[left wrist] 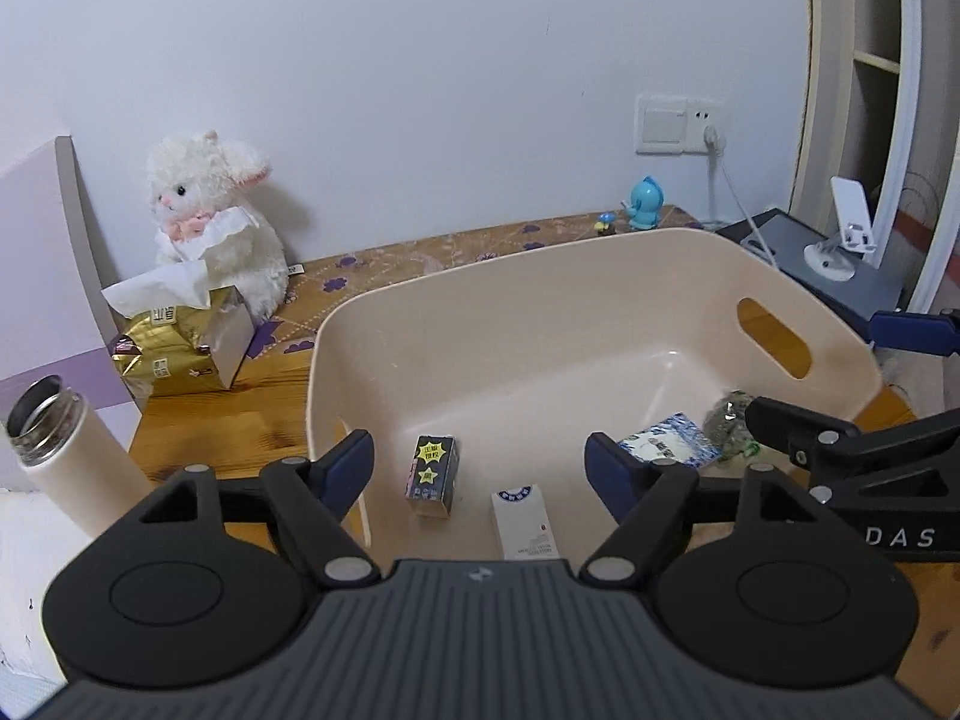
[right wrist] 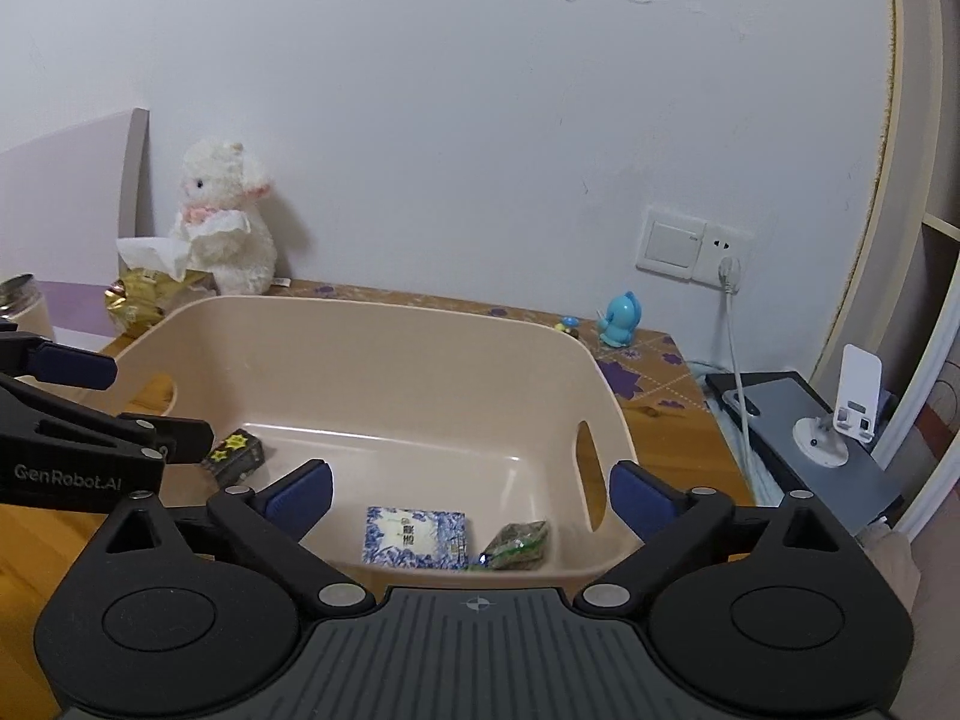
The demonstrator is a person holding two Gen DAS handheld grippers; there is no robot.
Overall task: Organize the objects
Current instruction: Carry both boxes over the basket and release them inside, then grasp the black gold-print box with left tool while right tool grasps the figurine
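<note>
A beige plastic bin (left wrist: 540, 312) (right wrist: 384, 330) stands on the wooden table. Inside it lie a dark box with yellow stars (left wrist: 433, 475) (right wrist: 234, 451), a white box (left wrist: 523, 521), a blue-and-white patterned box (left wrist: 667, 447) (right wrist: 415, 537) and a green crumpled packet (left wrist: 729, 426) (right wrist: 515, 545). My left gripper (left wrist: 480, 468) hangs open over the bin's near left part, nothing between its fingers. My right gripper (right wrist: 471, 495) is open above the bin's near right part, also holding nothing. Each gripper shows at the edge of the other's view.
A white plush rabbit (left wrist: 216, 222) and a gold tissue pack (left wrist: 180, 348) sit at the back left. An open white flask (left wrist: 72, 450) stands at the left edge. A blue toy figure (left wrist: 647, 204) is by the wall socket (left wrist: 681, 123). A phone stand (left wrist: 840, 240) is at the right.
</note>
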